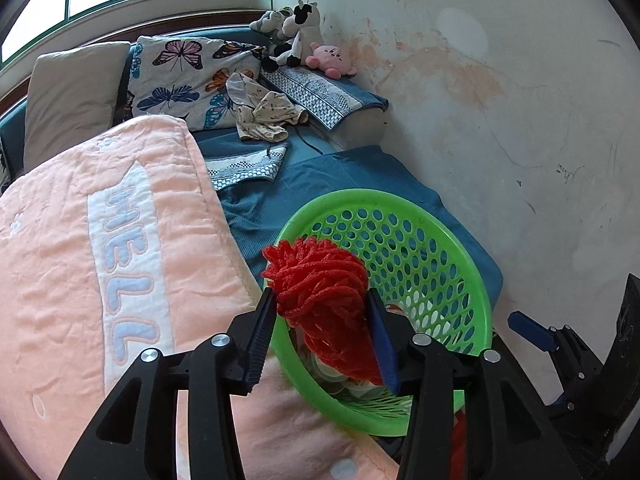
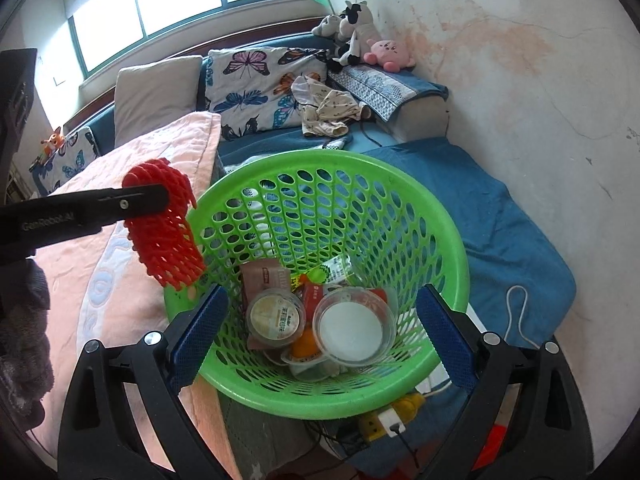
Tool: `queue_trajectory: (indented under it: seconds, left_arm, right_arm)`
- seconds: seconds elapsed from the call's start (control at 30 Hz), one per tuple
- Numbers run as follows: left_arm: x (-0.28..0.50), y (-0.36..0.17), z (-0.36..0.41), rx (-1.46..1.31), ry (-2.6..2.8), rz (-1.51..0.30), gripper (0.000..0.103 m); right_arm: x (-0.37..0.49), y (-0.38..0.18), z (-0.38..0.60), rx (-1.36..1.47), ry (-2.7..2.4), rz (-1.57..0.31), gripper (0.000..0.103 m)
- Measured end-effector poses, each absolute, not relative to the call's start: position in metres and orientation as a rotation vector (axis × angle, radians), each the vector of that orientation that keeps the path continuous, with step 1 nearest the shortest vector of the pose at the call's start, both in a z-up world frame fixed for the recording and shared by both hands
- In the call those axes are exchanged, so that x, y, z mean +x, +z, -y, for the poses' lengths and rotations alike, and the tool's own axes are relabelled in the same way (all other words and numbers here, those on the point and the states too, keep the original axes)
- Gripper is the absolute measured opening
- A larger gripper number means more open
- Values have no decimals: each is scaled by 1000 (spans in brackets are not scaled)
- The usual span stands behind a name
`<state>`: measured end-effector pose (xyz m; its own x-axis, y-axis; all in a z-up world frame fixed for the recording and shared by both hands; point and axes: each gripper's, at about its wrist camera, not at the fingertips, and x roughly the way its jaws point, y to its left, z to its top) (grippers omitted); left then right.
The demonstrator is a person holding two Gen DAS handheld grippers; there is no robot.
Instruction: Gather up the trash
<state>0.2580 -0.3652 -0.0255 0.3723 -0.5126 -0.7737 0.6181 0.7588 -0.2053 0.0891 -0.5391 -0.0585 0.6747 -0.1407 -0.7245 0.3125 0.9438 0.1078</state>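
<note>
A red foam net (image 1: 320,280) sits between the jaws of my left gripper (image 1: 320,298), and both pads touch it. It hangs over the near rim of a green perforated basket (image 1: 420,240). In the right wrist view the red net (image 2: 164,232) hangs at the left rim of the basket (image 2: 328,184), under the left gripper's finger (image 2: 120,204). My right gripper (image 2: 322,338) straddles the basket with its blue pads against the outer walls. Several plastic cups (image 2: 352,328) and wrappers (image 2: 264,276) lie in the basket.
A pink quilt (image 1: 100,280) covers the bed on the left, beside a blue sheet (image 1: 320,184). Pillows (image 1: 188,76), crumpled clothes (image 1: 264,116) and plush toys (image 1: 300,32) lie at the back. The stained wall (image 1: 520,120) is close on the right. A power strip (image 2: 384,424) lies below the basket.
</note>
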Motion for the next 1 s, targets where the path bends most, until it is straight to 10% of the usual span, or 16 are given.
queue_trajectory:
  seconds: [1.0]
  left_arm:
    - [228,11,270,116,-627,-816,78]
  right_arm:
    - [76,-33,475,200,-144,-729,94]
